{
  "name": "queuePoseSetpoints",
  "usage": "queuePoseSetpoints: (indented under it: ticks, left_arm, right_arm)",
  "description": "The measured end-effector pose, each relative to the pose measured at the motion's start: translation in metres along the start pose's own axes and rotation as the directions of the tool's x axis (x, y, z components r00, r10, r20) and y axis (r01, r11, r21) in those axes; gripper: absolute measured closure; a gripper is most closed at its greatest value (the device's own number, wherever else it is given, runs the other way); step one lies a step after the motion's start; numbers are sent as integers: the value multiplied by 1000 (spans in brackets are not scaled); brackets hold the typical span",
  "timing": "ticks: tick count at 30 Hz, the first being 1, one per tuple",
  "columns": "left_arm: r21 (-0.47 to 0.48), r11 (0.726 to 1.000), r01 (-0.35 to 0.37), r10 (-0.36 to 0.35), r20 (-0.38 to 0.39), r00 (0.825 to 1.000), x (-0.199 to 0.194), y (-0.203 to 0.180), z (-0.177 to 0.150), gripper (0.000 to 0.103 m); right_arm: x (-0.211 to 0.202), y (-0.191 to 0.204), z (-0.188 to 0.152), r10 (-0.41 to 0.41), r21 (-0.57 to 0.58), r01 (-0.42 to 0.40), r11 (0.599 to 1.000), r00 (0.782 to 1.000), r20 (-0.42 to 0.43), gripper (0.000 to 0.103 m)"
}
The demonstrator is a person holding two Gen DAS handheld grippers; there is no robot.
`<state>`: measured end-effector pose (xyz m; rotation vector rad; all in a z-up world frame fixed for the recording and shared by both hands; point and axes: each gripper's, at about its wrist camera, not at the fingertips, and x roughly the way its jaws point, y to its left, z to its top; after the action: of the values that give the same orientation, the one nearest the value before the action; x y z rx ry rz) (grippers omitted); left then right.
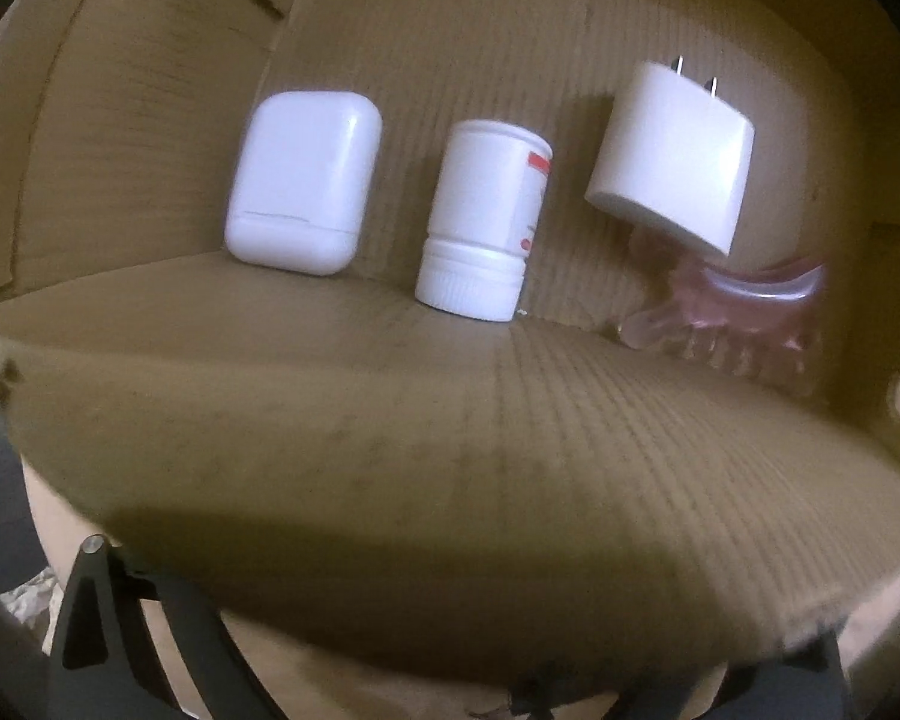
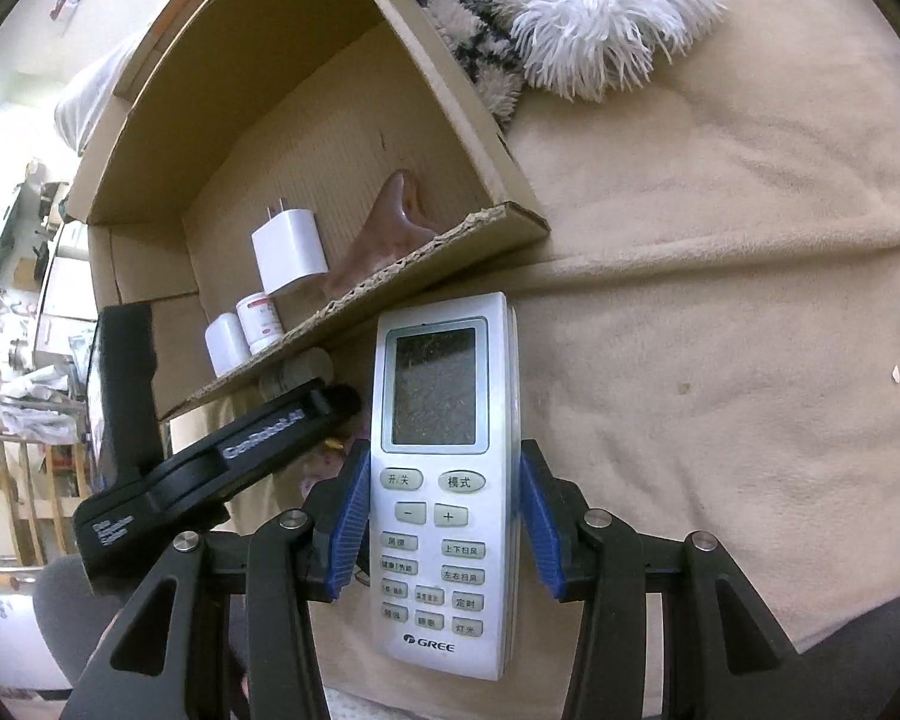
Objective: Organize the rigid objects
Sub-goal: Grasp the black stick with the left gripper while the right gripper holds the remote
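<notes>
we hold a white gree remote (image 2: pixel 444 480) in our right gripper (image 2: pixel 445 525), its blue pads (image 2: pixel 351 525) clamped on both long edges around the upper buttons, screen end pointing away from us over a beige blanket (image 2: pixel 720 300). just beyond the remote's top lies an open cardboard box (image 2: pixel 450 96) on its side. inside it, in a row, sit a white rounded case (image 1: pixel 304 183), a white pill bottle (image 1: pixel 480 222) with a red label, lying with its cap toward us, and a white wall charger (image 1: pixel 669 156) with its prongs pointing away, propped on a pink hair claw (image 1: pixel 744 318). our left gripper (image 2: pixel 210 462) hangs over the box's near flap (image 1: pixel 450 450), and its jaws are released, spread wide with nothing between them. a white fringed throw (image 2: pixel 606 24) lies at the blanket's far edge.
</notes>
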<state>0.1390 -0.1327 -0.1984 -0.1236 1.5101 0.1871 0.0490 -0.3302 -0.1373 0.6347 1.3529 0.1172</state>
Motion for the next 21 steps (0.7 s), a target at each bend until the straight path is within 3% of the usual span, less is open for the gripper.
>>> queuePoseSetpoints:
  ticks: [5,7,15,19,21]
  left_arm:
    - [3,1000,-5,5,-11,1000,2,-3,1,3]
    - [22,1000,-9,9,2,1000,-3,-2,3,24]
    - [62,998,-10,11,-5,1000,-15,8,5,24]
    - [166,985,-36,31,33,999,-25,8,-1,24]
    - [174,984,-38,31,43,999,-31,14,-2,24]
  right_arm:
    - [2,2,0,-12,-10,12,1000,1000,-8,54]
    - [2,4,0,-19,-13,18,1000,1000,-5,54]
    - [3,14,-1,-27,-44,27,999,1000,2,54]
    - [5,15,-4,-27,-59,26,998,1000,-7,54]
    - [6,19,-5,-29,-72,29,997,1000,-6,54]
